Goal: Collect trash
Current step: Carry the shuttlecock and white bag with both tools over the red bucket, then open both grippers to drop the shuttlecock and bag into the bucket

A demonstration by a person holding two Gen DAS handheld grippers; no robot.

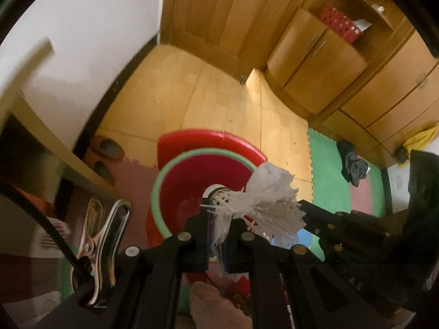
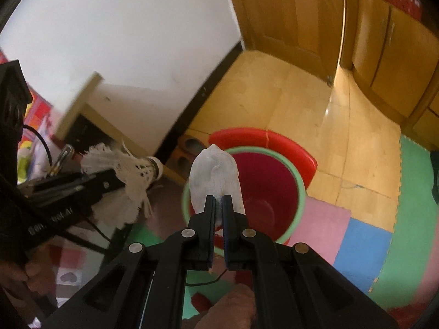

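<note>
A worn white shuttlecock is clamped in my left gripper, held over a red bucket with a green rim. My right gripper is shut on a crumpled white tissue, which hangs above the same bucket. In the right wrist view the left gripper comes in from the left with the shuttlecock just beside the bucket's rim. In the left wrist view the right gripper and its tissue sit close to the shuttlecock's feathers. The bucket's inside looks empty.
A red basin stands behind the bucket. Coloured foam mats cover the near floor, with dark cloth on the green one. Slippers lie by the wall under a pale shelf edge. Wooden door and cabinets stand beyond.
</note>
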